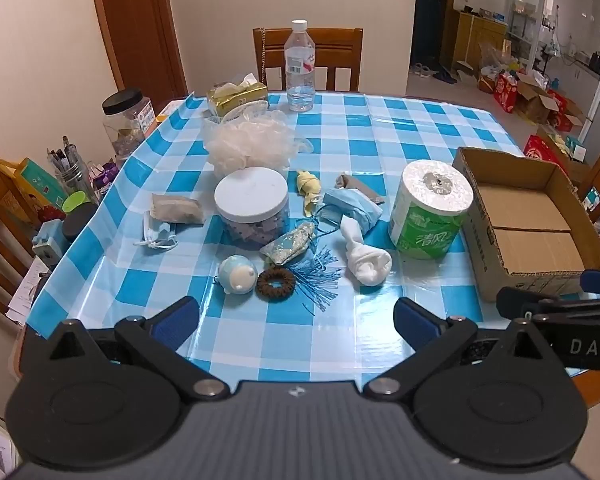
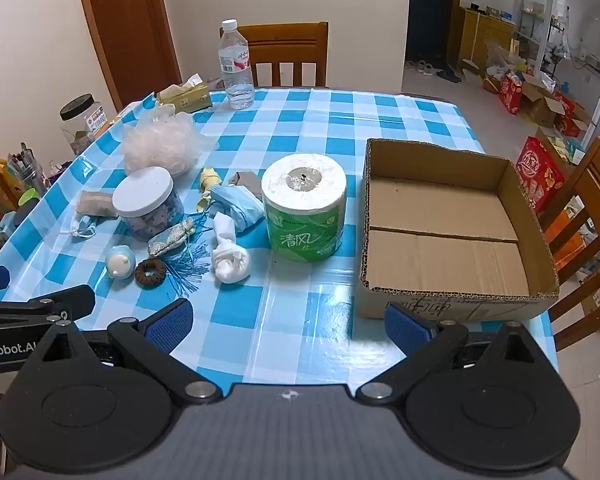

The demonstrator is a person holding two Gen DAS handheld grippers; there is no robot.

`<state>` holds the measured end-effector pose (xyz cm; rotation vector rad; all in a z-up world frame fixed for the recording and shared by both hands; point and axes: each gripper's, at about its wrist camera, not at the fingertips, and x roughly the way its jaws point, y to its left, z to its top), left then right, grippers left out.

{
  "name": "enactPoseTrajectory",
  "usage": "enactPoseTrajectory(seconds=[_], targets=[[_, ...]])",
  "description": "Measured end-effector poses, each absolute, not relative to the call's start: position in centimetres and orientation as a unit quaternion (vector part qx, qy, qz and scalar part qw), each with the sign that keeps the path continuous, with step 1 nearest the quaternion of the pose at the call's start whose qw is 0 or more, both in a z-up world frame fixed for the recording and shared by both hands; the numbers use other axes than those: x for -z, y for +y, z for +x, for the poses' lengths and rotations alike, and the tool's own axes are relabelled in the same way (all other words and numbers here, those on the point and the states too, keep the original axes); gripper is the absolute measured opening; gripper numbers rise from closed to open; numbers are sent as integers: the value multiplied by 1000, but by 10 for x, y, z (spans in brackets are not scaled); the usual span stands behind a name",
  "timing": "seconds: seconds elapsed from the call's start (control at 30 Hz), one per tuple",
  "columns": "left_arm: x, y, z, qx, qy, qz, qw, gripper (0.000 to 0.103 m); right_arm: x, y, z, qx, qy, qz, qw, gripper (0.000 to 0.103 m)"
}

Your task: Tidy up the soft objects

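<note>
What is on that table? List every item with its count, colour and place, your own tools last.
cardboard box: 1, brown, empty, right side of table
toilet roll: 1, white in green wrap, upright, left of box
white sock: 1, rolled, near roll
blue mask: 1, crumpled, behind sock
second mask: 1, blue, left side
yellow cloth: 1, knotted, middle
sachet: 1, pale blue, tasselled
hair tie: 1, brown, front
small toy: 1, blue-white, beside hair tie
jar: 1, clear, white lid
bath pouf: 1, white, behind jar
tan pouch: 1, left
tissue pack: 1, gold, far edge
water bottle: 1, clear, far edge
left tool: open, empty
right tool: open, empty
</note>
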<state>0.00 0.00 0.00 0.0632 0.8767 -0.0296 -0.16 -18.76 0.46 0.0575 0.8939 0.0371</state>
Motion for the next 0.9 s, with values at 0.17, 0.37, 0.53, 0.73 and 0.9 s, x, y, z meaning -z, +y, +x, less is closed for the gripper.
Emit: enactPoseTrajectory(seconds=[0.17, 0.37, 0.53, 0.73, 0.9], targets=[[0, 0, 0, 15, 421, 31, 906, 102, -6, -187, -2, -17, 432, 30, 901, 103], [0, 0, 0, 14, 420, 32, 907, 102, -8, -183, -1, -17, 430, 27, 902, 103], [0, 0, 0, 13, 420, 33, 907, 102, -10, -191, -5, -17, 431, 26, 902, 103], [0, 0, -1, 14, 419, 32, 907, 102, -8, -188, -8, -18, 428, 19, 903, 103], [0, 0, -1, 14, 418, 32, 908, 102, -10, -188, -8, -19, 426, 17, 904, 103]])
